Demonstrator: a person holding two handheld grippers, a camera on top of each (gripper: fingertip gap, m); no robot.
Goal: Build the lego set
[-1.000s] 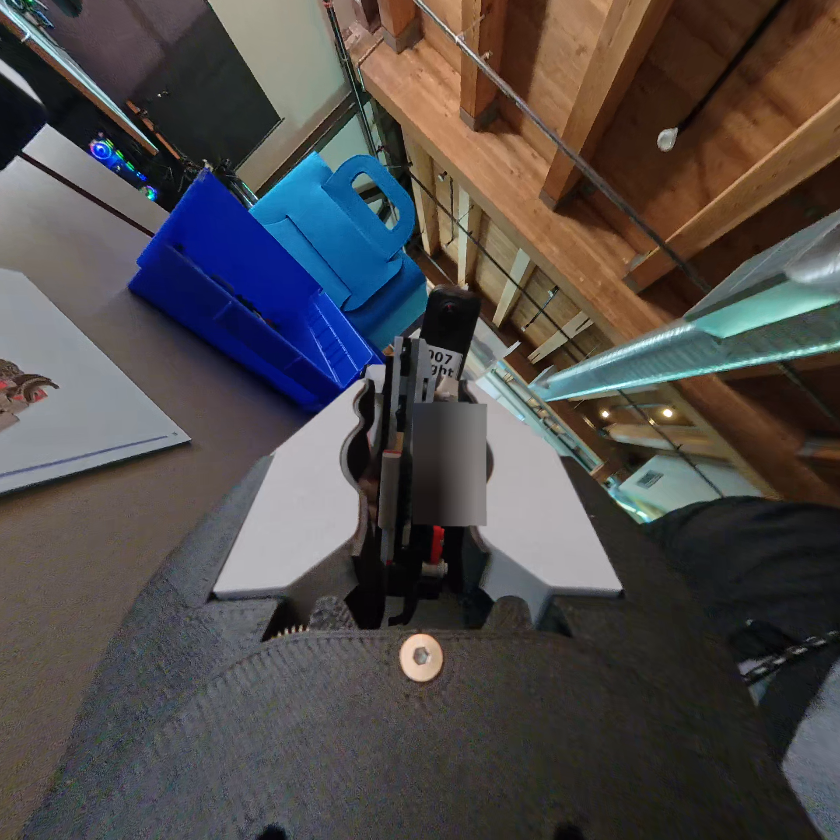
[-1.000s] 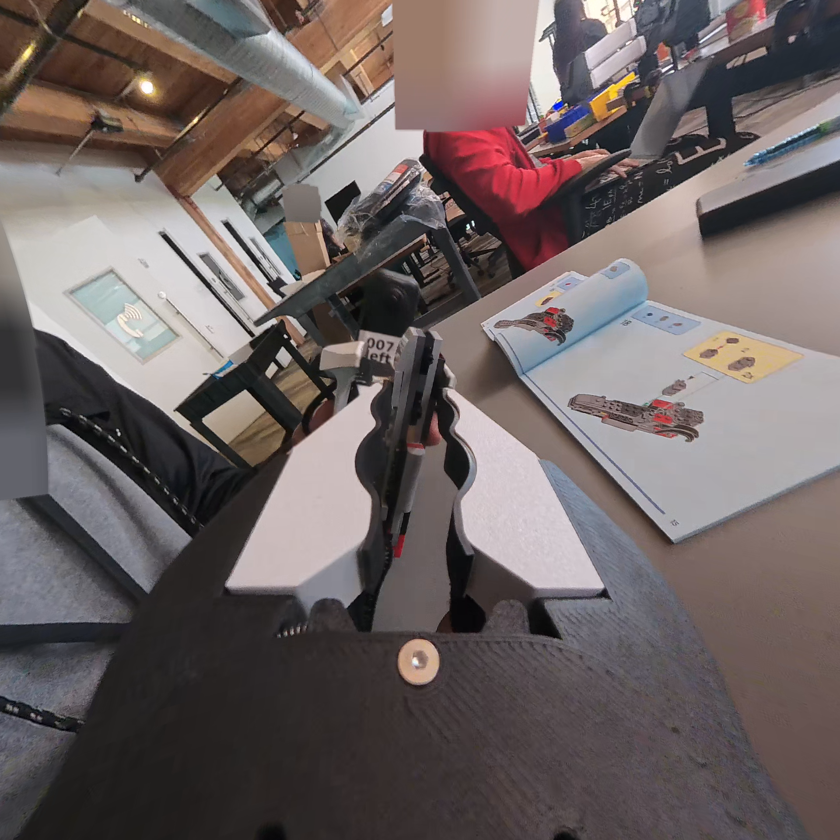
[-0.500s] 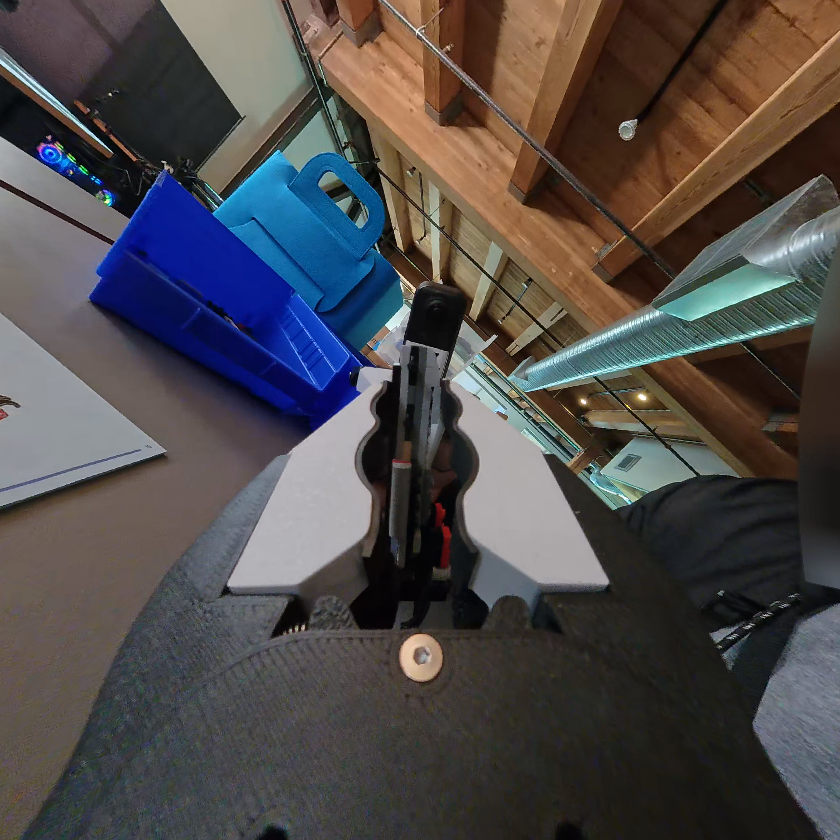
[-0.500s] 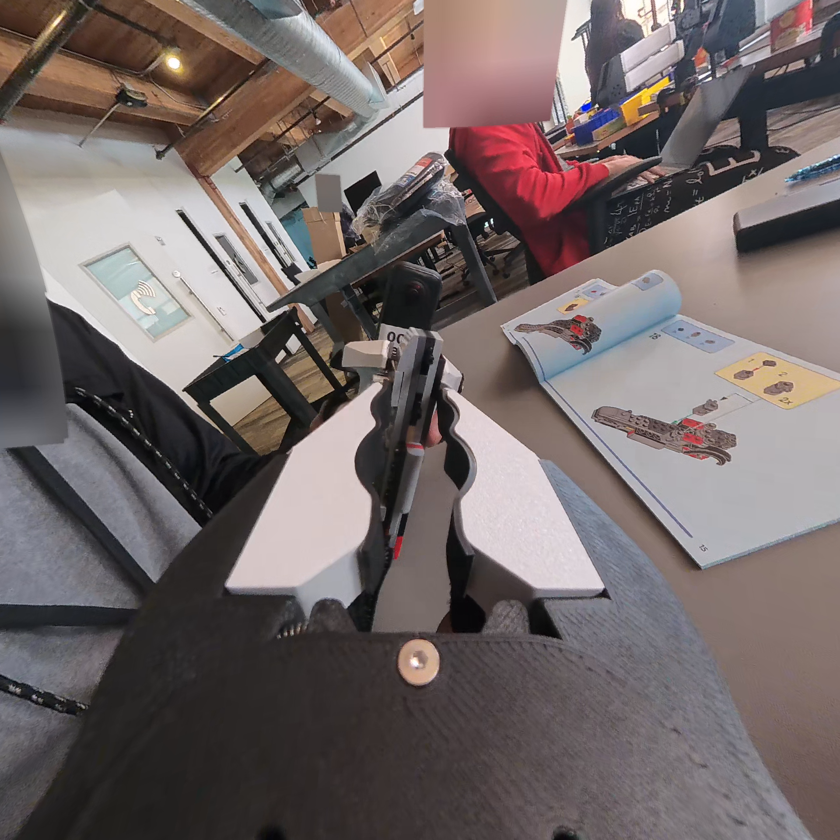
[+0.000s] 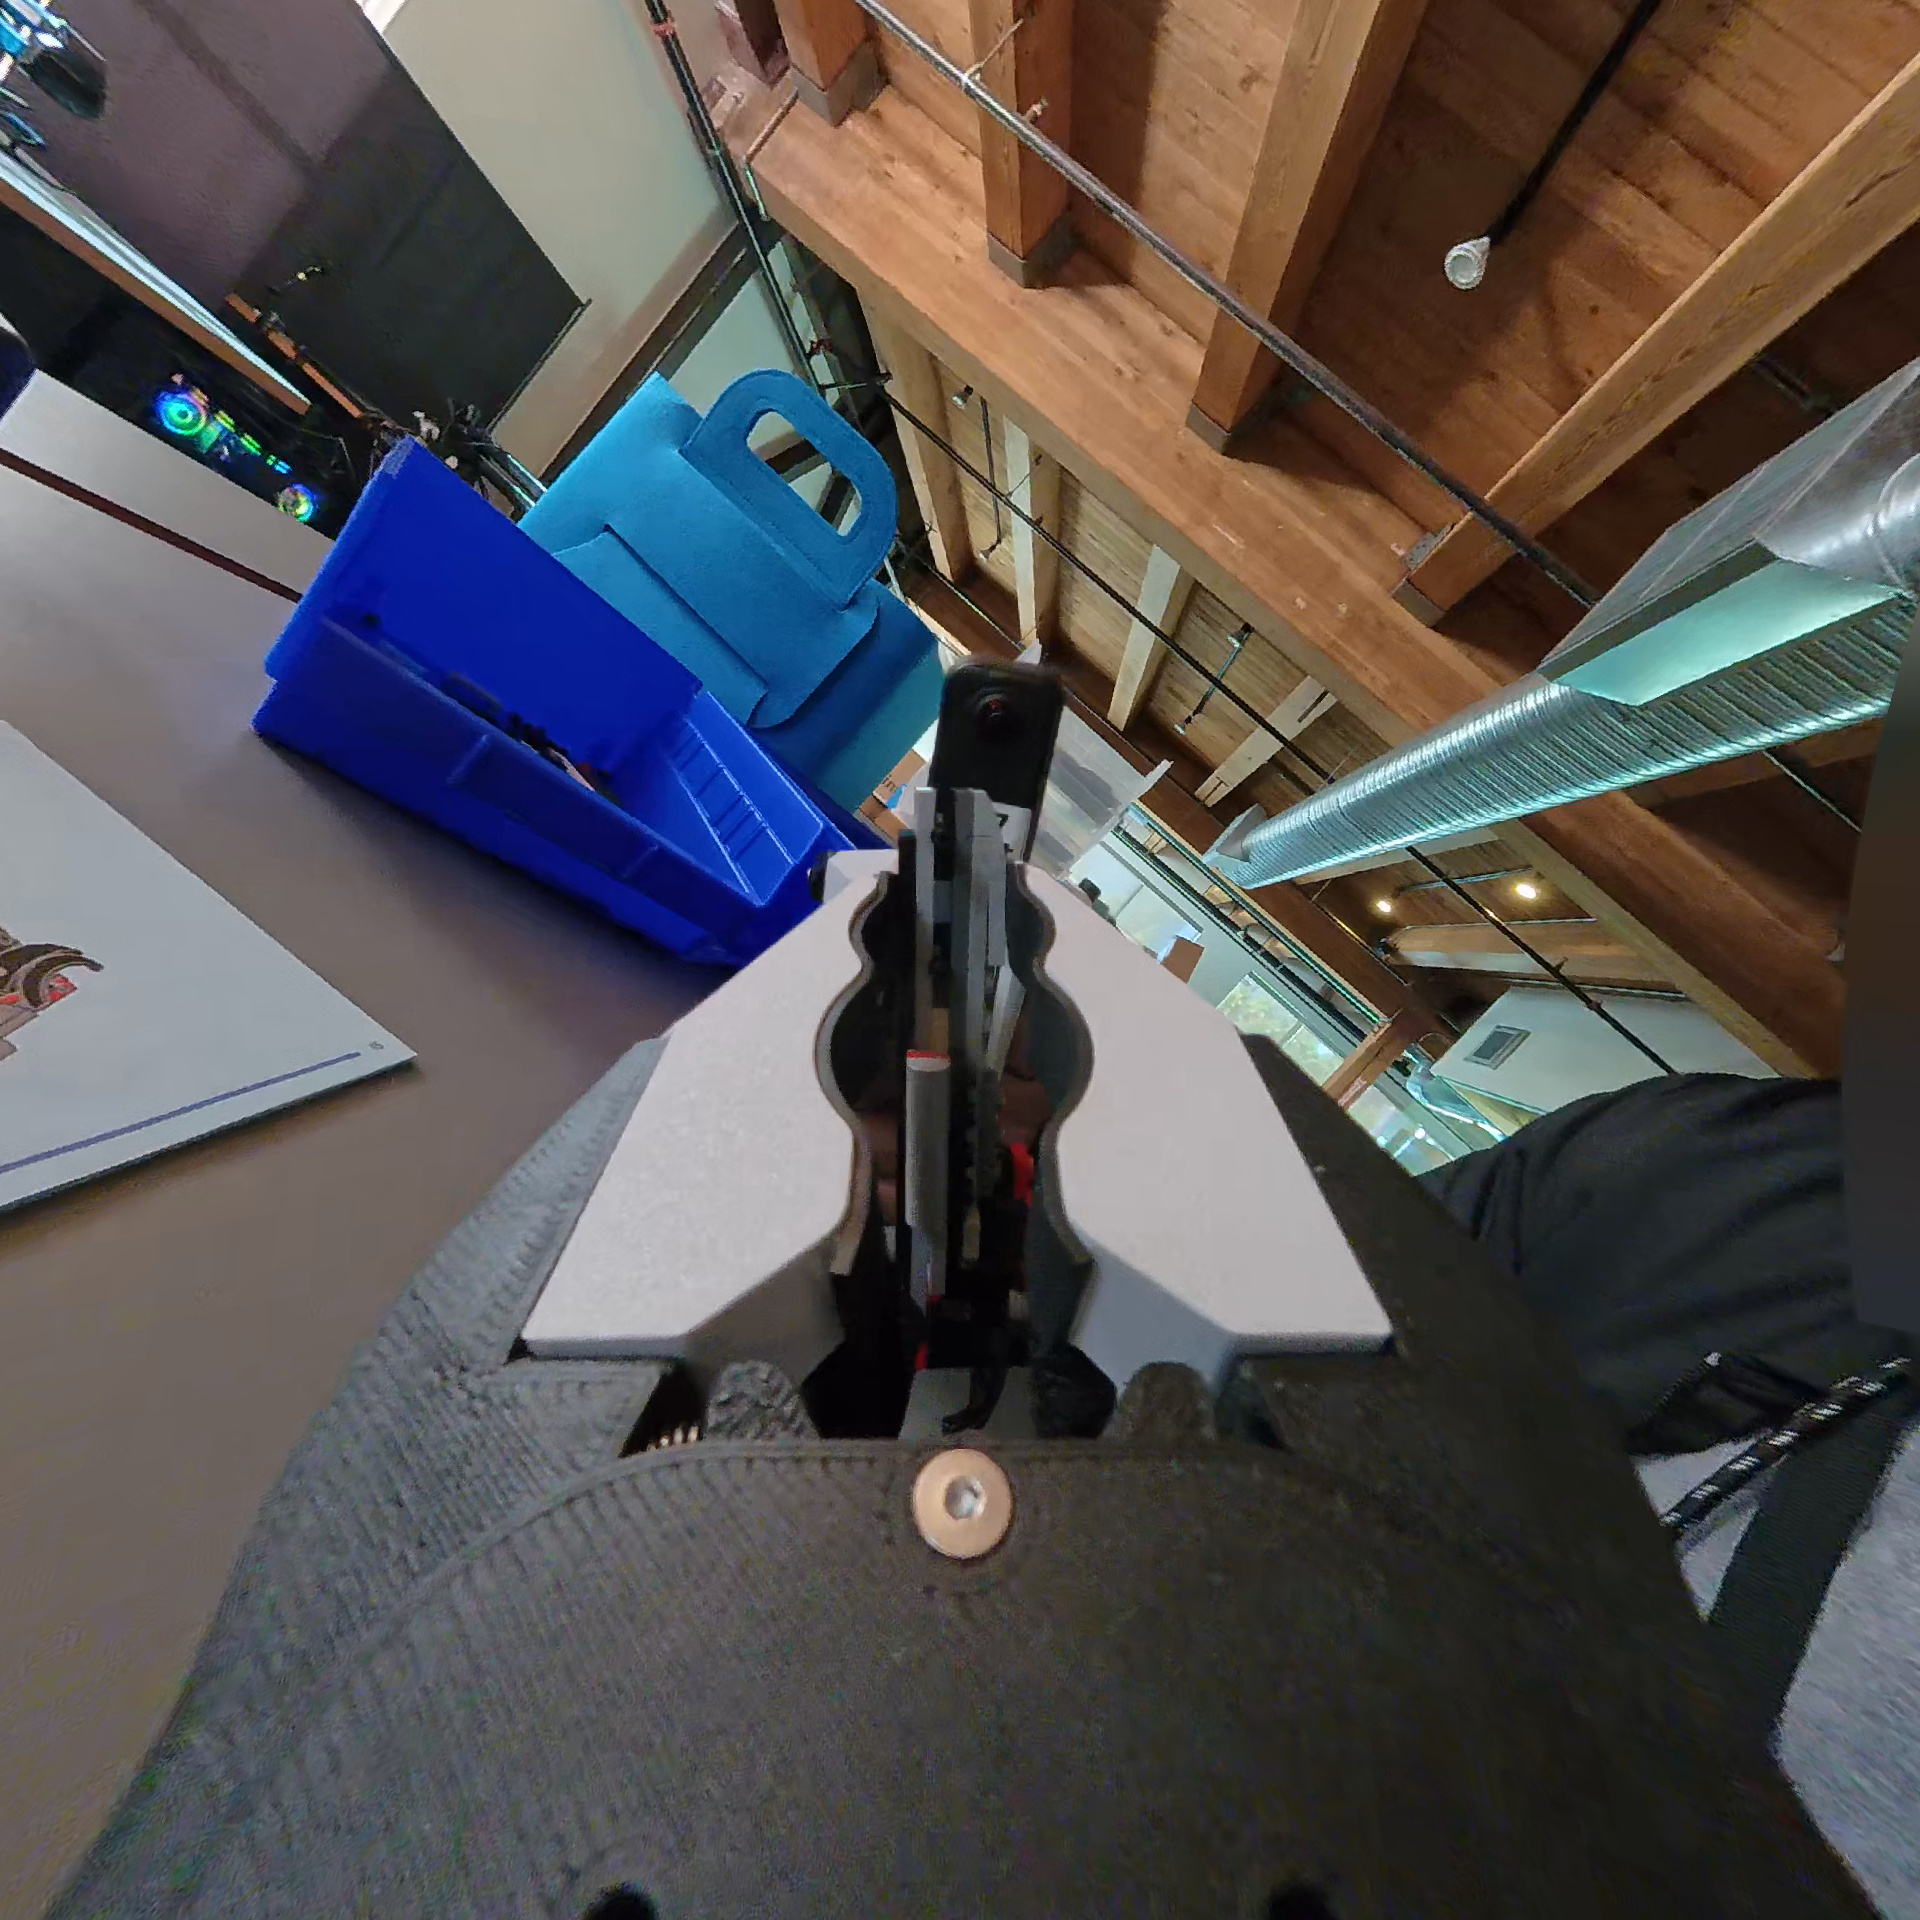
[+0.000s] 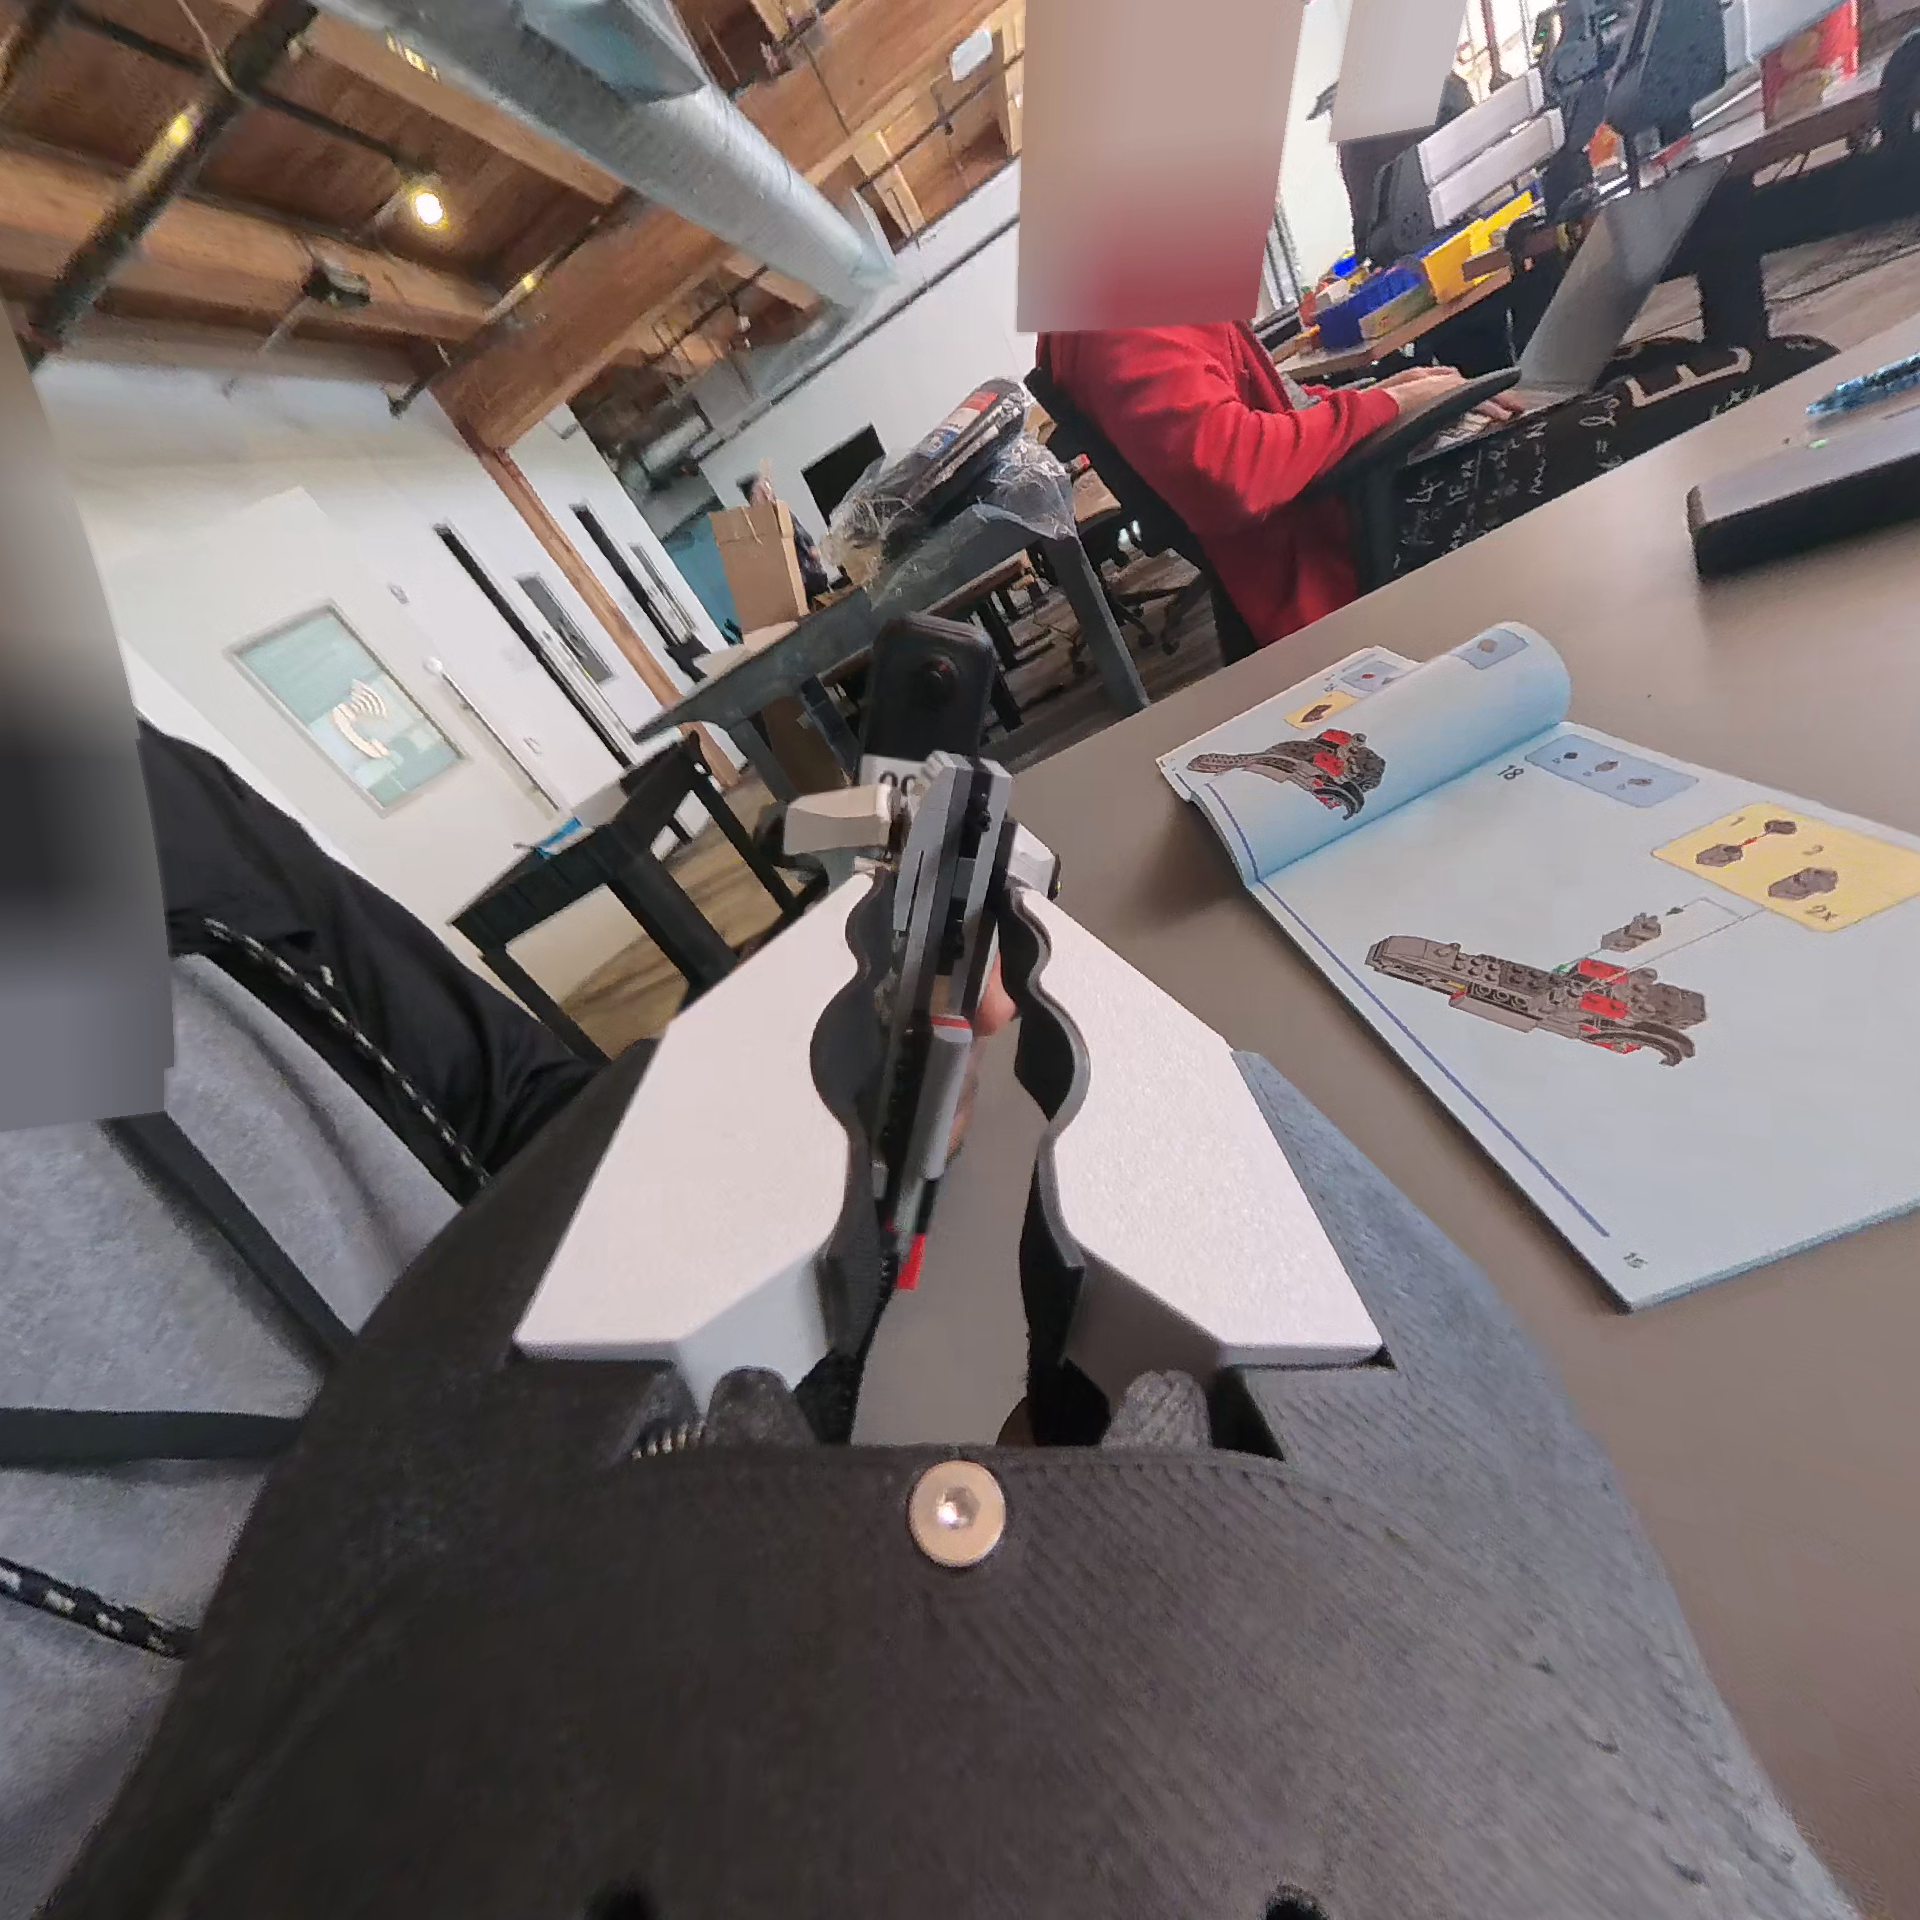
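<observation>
Each of the 2 wrist cameras sits just behind its own fingers, looking along them at very close range, tilted up from the table (image 5: 208,1351) toward the ceiling. They face each other: both share the lego assembly (image 5: 961,997) (image 6: 940,997) and the open booklet (image 5: 156,1018) (image 6: 1558,956).

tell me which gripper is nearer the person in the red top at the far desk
Left. The person in the red top sits far ahead of the right gripper, beyond the left gripper that faces it.
</observation>
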